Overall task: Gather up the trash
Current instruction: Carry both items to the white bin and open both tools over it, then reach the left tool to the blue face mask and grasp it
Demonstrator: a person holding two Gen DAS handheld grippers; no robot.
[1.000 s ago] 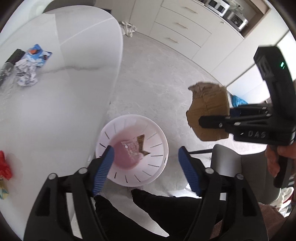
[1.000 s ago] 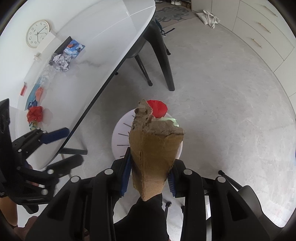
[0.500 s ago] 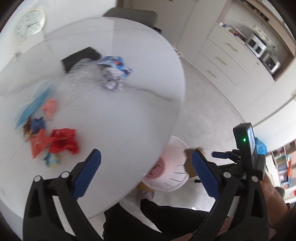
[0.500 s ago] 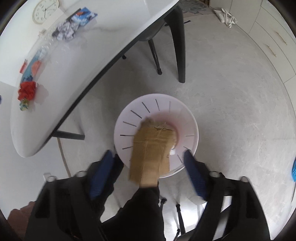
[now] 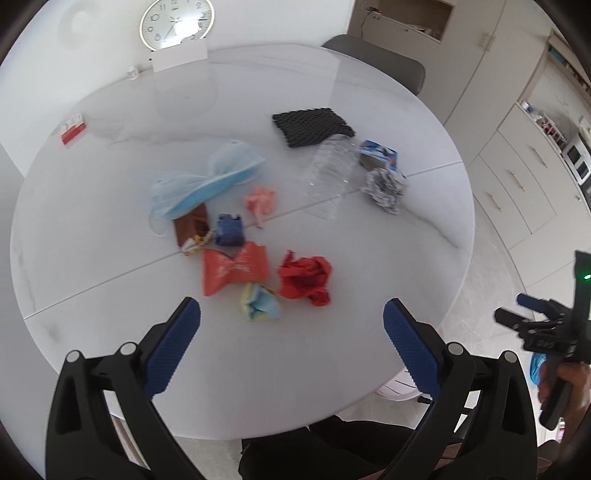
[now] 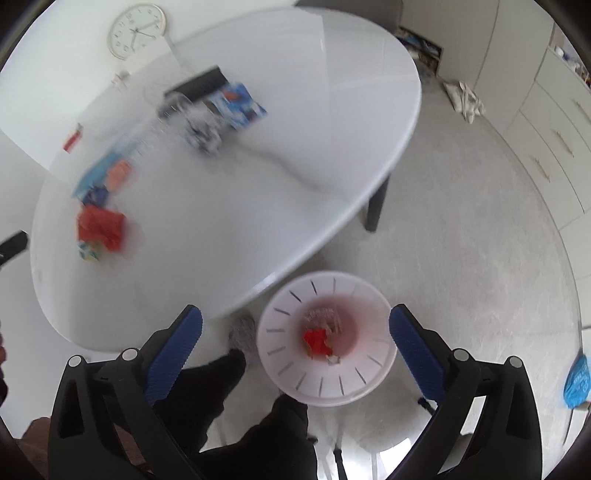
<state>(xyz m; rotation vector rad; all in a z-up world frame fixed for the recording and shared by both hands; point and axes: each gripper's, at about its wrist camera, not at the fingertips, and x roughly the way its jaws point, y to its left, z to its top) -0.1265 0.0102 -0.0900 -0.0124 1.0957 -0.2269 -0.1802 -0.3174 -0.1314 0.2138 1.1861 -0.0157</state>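
Observation:
Trash lies scattered on the round white table [image 5: 332,350]: a crumpled red wrapper [image 5: 304,275], an orange wrapper [image 5: 232,267], a yellow-blue wrapper [image 5: 260,302], a blue face mask [image 5: 207,181], a clear plastic bottle [image 5: 328,173] and crumpled paper [image 5: 384,186]. My left gripper [image 5: 291,310] hangs open above the table's near side, just short of the red wrapper, with nothing between its fingers. My right gripper [image 6: 295,314] is over the white bin [image 6: 280,354] on the floor; its jaws are opening and hold nothing. A red scrap [image 6: 316,339] lies in the bin.
Farther back on the table are a black mesh pad [image 5: 312,125], a blue packet [image 5: 378,153] and a small red-white box [image 5: 73,129]. A clock [image 5: 176,22] leans at the wall. The person's dark-clad legs [image 6: 221,387] stand beside the bin. Cabinets [image 5: 517,177] line the right.
The left gripper swung from above the bin to above the table and spread wider. The right gripper let go of the cardboard piece over the bin, and its jaws spread apart.

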